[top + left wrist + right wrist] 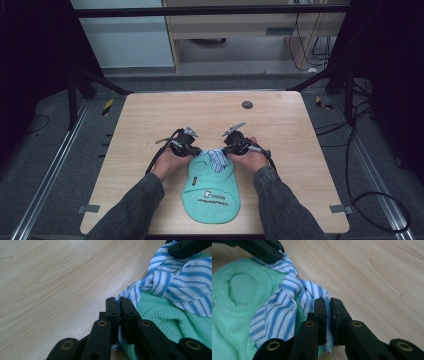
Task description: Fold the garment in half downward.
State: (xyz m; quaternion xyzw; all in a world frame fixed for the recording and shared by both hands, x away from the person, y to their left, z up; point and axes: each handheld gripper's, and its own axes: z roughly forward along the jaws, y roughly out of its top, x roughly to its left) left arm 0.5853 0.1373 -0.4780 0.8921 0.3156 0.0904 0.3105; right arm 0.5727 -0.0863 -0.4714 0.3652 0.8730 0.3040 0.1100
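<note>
The pale wooden desk (150, 120) stands on grey floor (50, 150), a dark disc (247, 105) at its twelve o'clock. Left tool (196, 151) and right tool (226, 150) each pinch the striped collar (216, 159) of the green garment (210, 192), lying toward six o'clock

White print on the green garment (210, 192), too small to read.

The garment (211, 192) is laid on the table (280, 130) near its front edge. Its far end is flanked by the left gripper (196, 151) and the right gripper (226, 150). A small disc (247, 105) is set well behind.
</note>
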